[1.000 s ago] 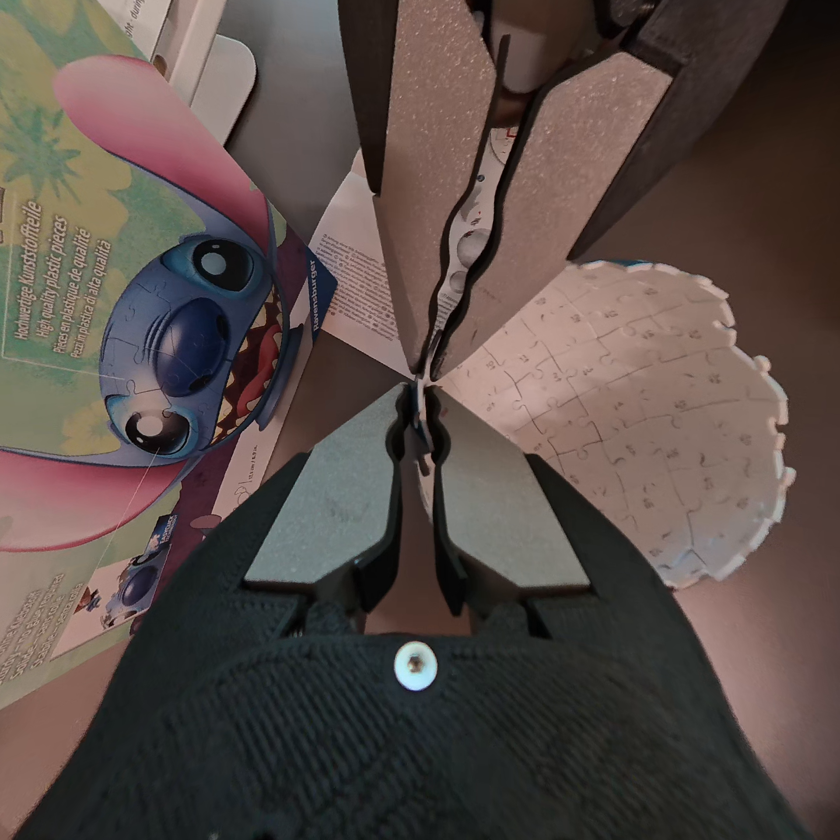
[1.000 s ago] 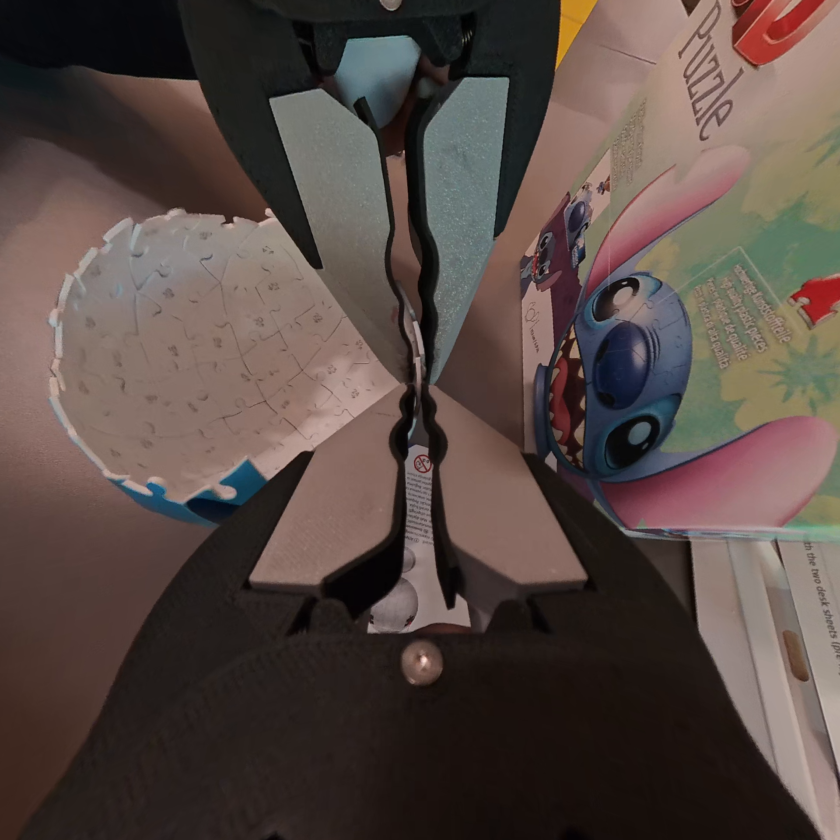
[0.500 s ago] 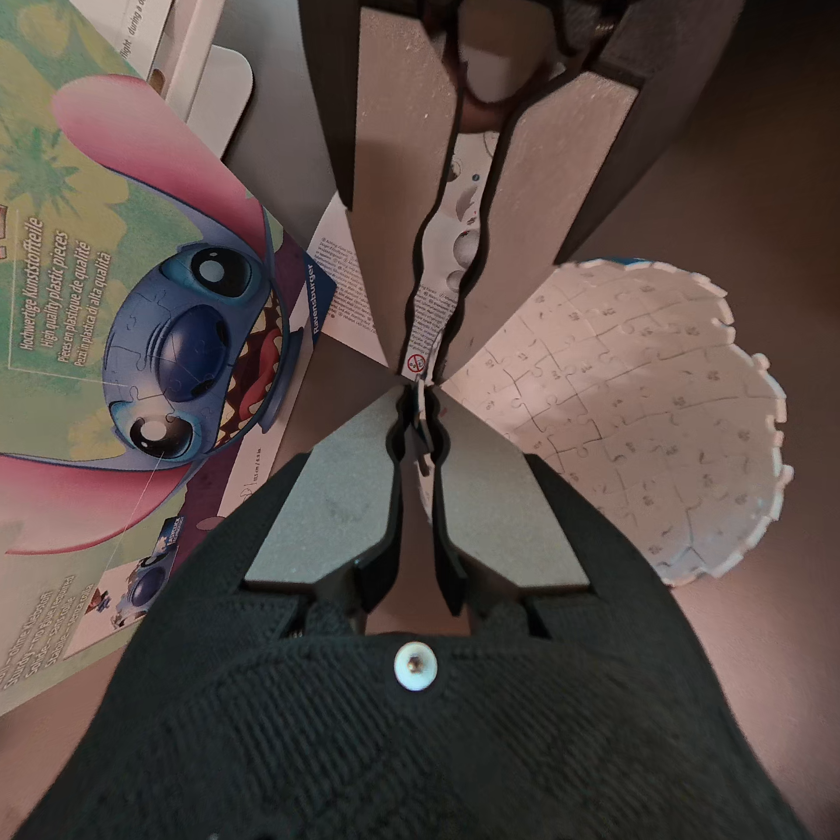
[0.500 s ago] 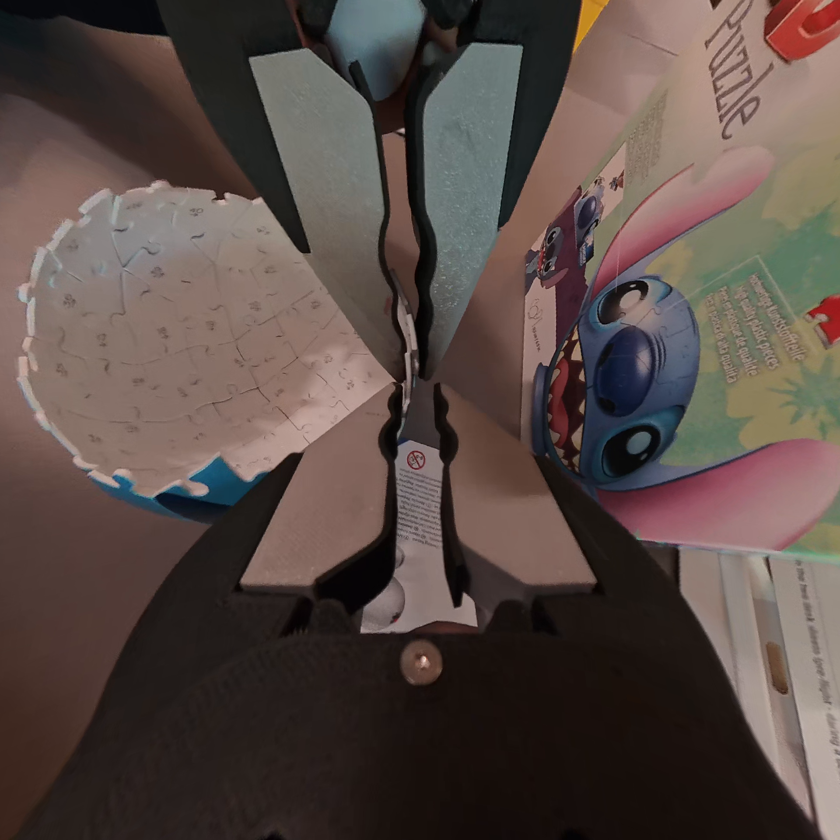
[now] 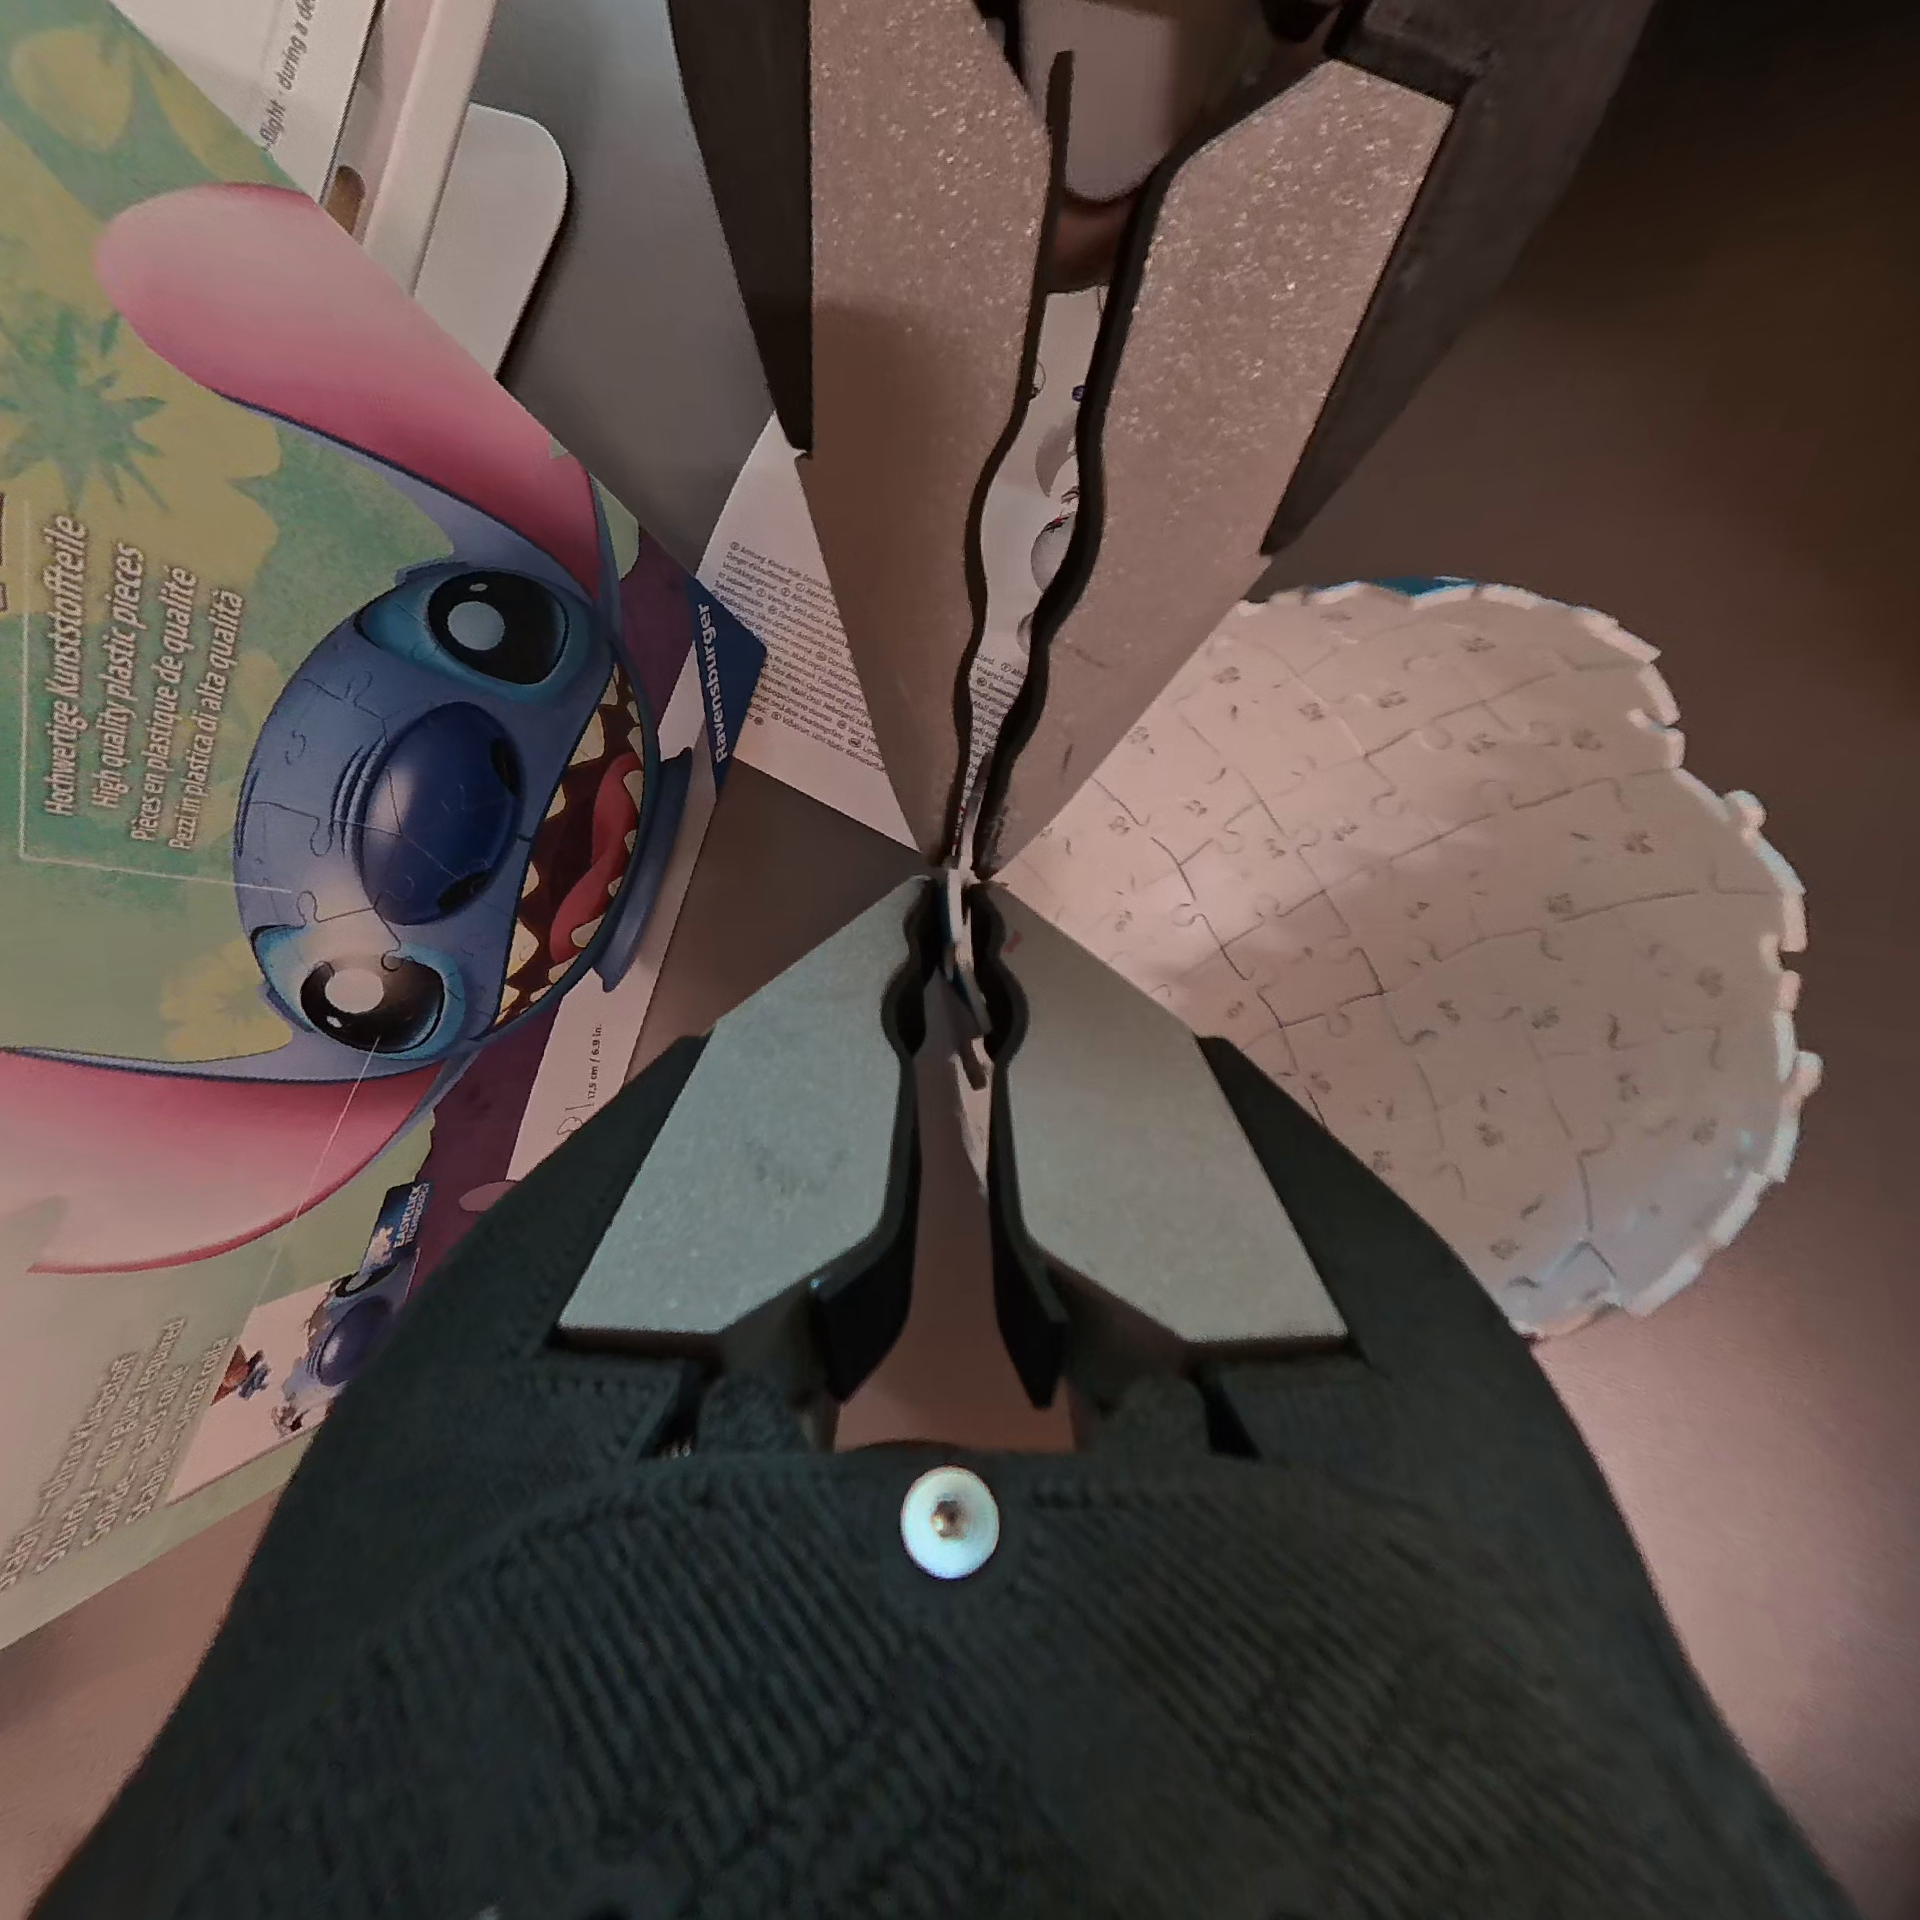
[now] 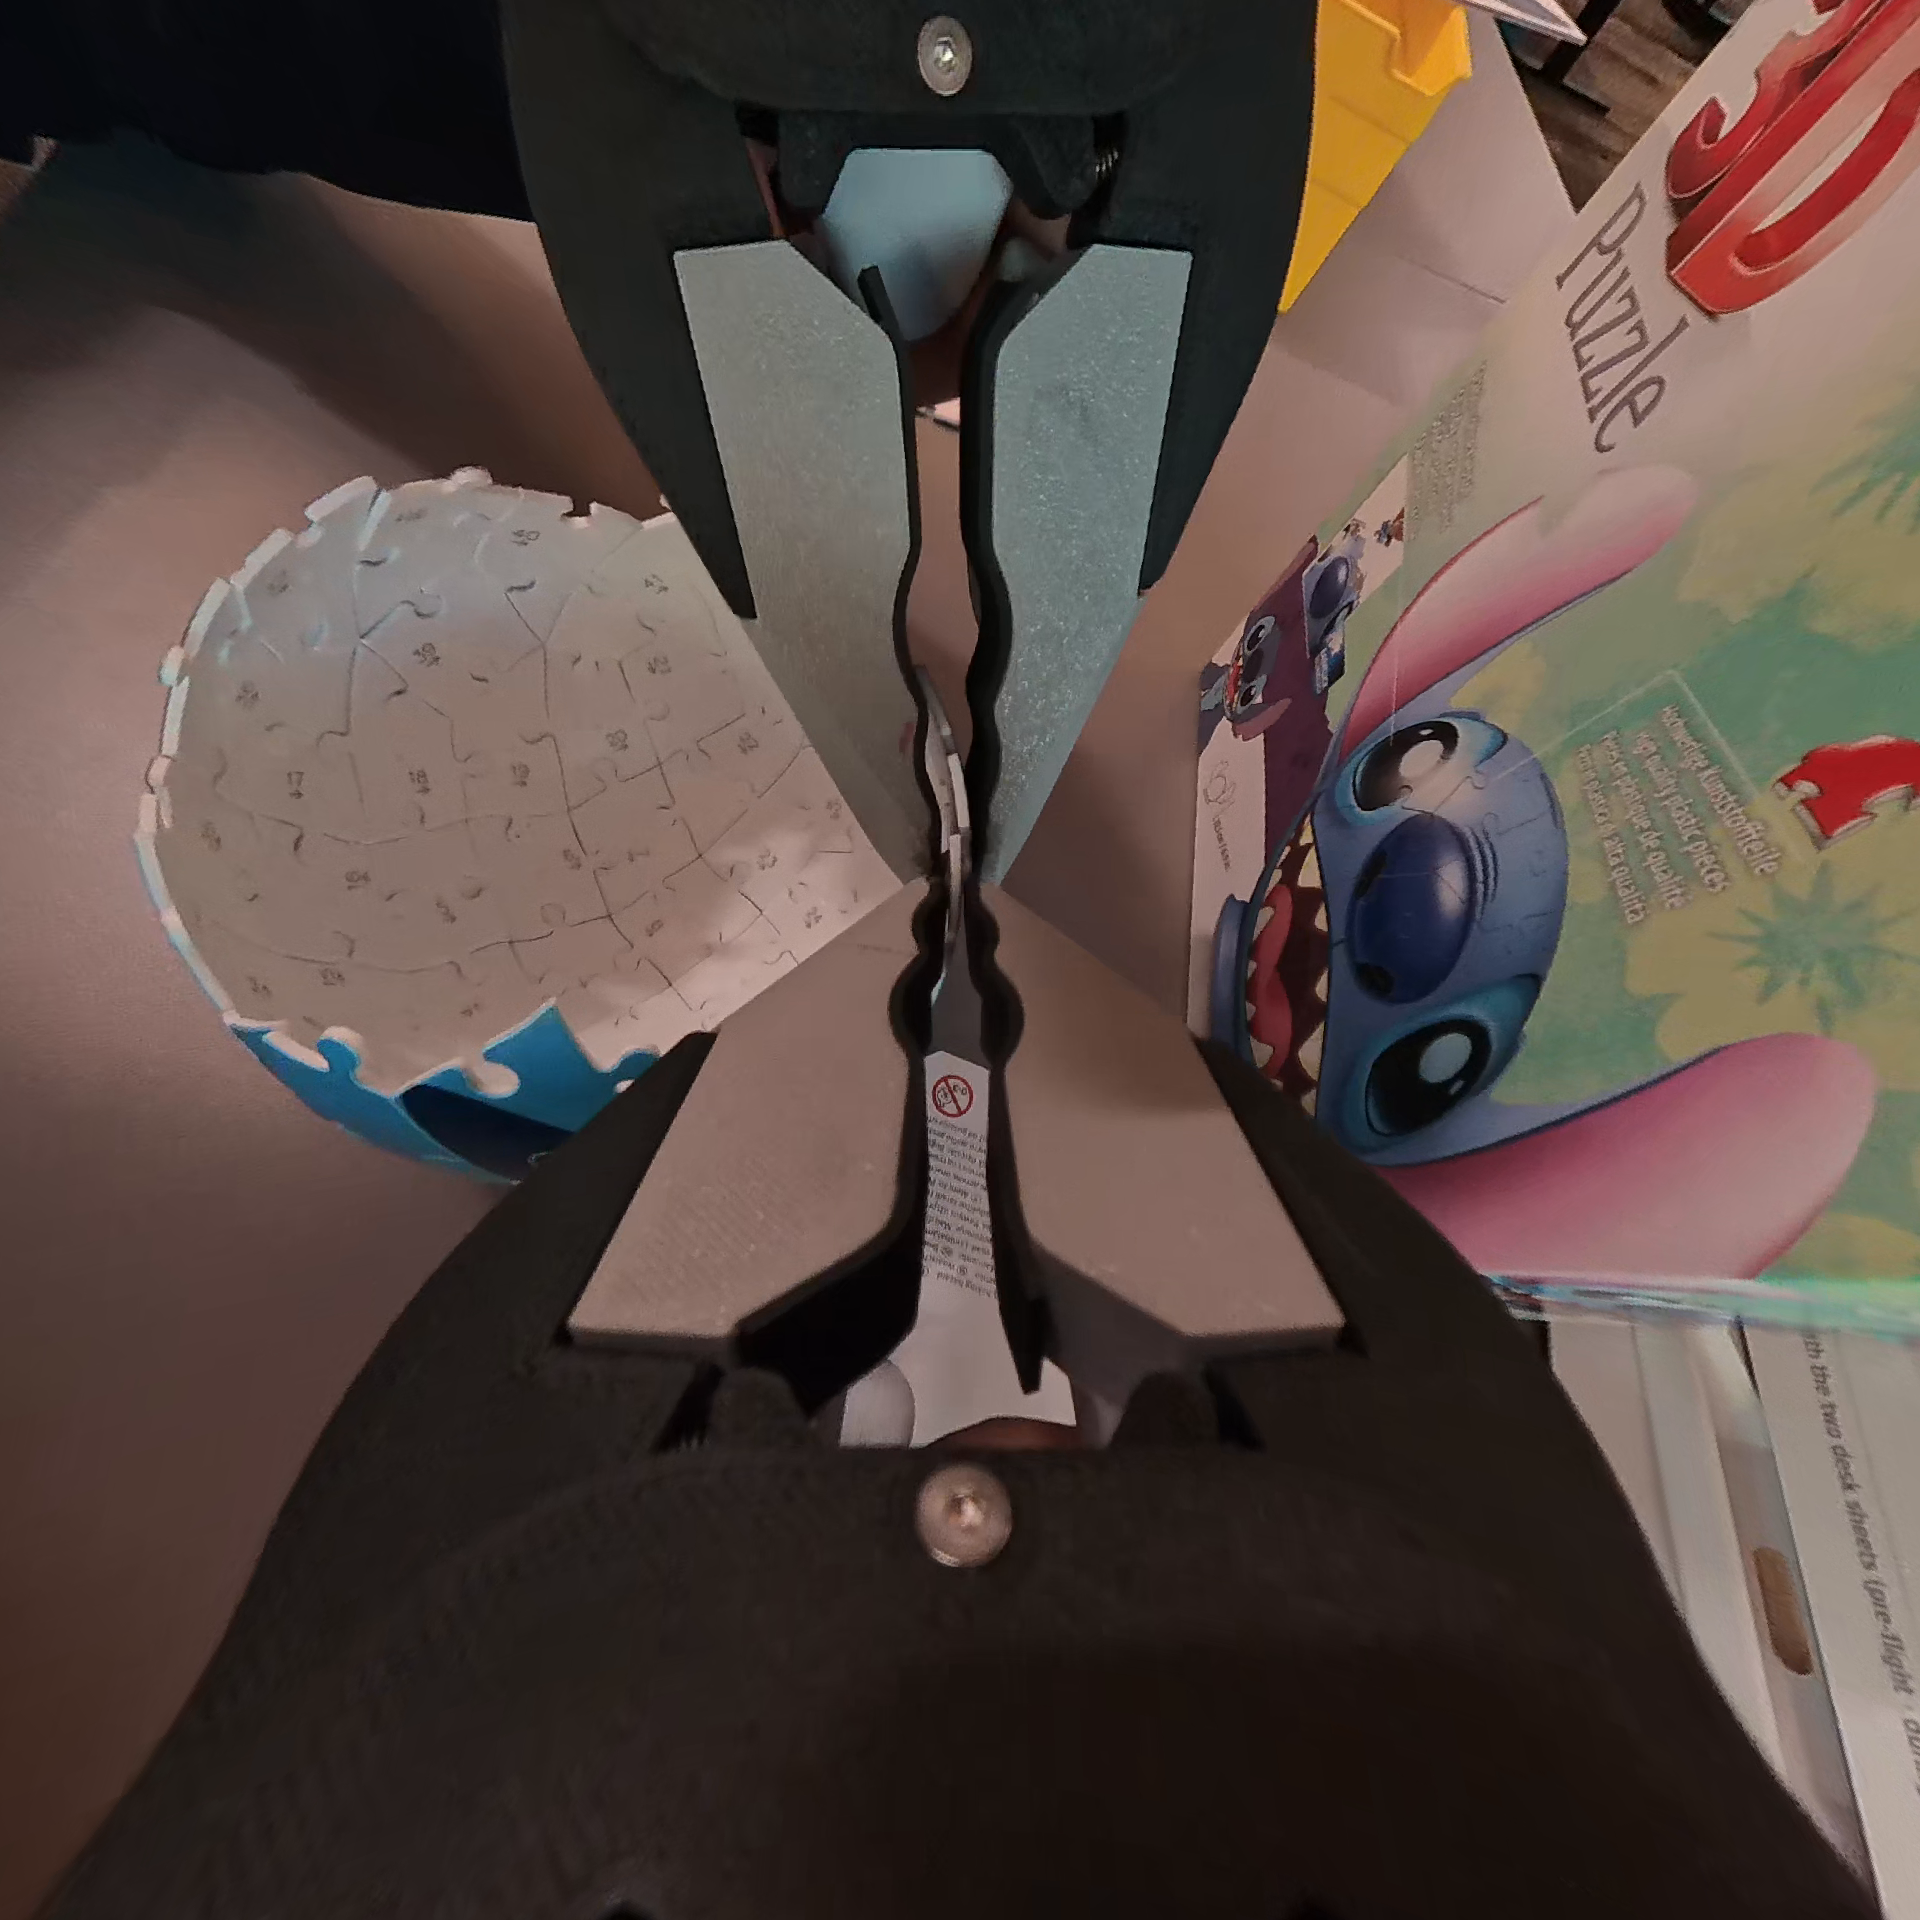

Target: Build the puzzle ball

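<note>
My left gripper (image 5: 951,904) is shut on a small blue-and-white puzzle piece (image 5: 966,1023), seen edge-on between its pads. My right gripper (image 6: 951,914) meets it tip to tip over the table and is pinched shut on the thin edge of a second piece (image 6: 953,868). In the right wrist view the left gripper (image 6: 956,847) comes from the top with its piece (image 6: 938,748). The half-built puzzle ball (image 5: 1455,935), a white numbered bowl with a blue outside (image 6: 468,810), lies open side up beside the grippers.
The puzzle box (image 5: 312,727) with the blue cartoon face lies flat on the other side, also in the right wrist view (image 6: 1558,831). A printed leaflet (image 5: 800,675) lies under the grippers. White cartons (image 6: 1766,1558) and a yellow bin (image 6: 1371,125) are nearby. Both grippers' tips are close together, under 4 cm apart.
Both grippers stay shut and tip to tip. The right gripper has drawn back a little, so more of the left gripper shows, and the half ball has shifted right in its view.
</note>
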`<move>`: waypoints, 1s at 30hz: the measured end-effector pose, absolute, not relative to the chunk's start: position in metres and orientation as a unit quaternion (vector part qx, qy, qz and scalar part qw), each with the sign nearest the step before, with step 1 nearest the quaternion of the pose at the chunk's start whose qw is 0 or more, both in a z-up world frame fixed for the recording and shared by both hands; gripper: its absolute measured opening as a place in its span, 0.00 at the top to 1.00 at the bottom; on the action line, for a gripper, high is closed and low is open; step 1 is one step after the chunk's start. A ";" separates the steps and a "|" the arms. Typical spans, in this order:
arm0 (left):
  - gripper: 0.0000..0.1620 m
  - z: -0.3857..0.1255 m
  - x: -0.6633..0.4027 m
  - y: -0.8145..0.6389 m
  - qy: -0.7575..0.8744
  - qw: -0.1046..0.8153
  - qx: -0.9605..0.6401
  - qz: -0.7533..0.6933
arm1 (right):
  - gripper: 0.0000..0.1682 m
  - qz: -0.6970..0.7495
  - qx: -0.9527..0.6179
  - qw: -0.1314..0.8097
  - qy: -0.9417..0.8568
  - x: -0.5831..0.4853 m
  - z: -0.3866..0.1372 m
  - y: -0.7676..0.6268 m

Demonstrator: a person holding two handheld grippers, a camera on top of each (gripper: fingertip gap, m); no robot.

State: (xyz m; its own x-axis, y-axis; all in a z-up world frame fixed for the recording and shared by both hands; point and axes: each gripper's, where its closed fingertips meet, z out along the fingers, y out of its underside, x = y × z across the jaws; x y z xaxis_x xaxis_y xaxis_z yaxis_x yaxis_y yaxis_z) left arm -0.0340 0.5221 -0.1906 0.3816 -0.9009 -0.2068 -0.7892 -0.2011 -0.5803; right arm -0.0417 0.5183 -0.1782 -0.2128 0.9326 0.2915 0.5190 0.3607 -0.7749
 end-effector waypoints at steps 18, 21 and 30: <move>0.99 -0.191 -0.034 0.521 0.550 0.312 -0.769 -0.090 | 0.99 0.278 -0.489 0.389 -0.730 -0.042 -0.177 0.517; 0.99 -0.190 -0.033 0.520 0.552 0.313 -0.767 -0.094 | 0.95 0.280 -0.490 0.392 -0.726 -0.042 -0.175 0.520; 0.99 -0.188 -0.032 0.519 0.552 0.315 -0.765 -0.100 | 0.97 0.297 -0.471 0.397 -0.730 -0.041 -0.172 0.514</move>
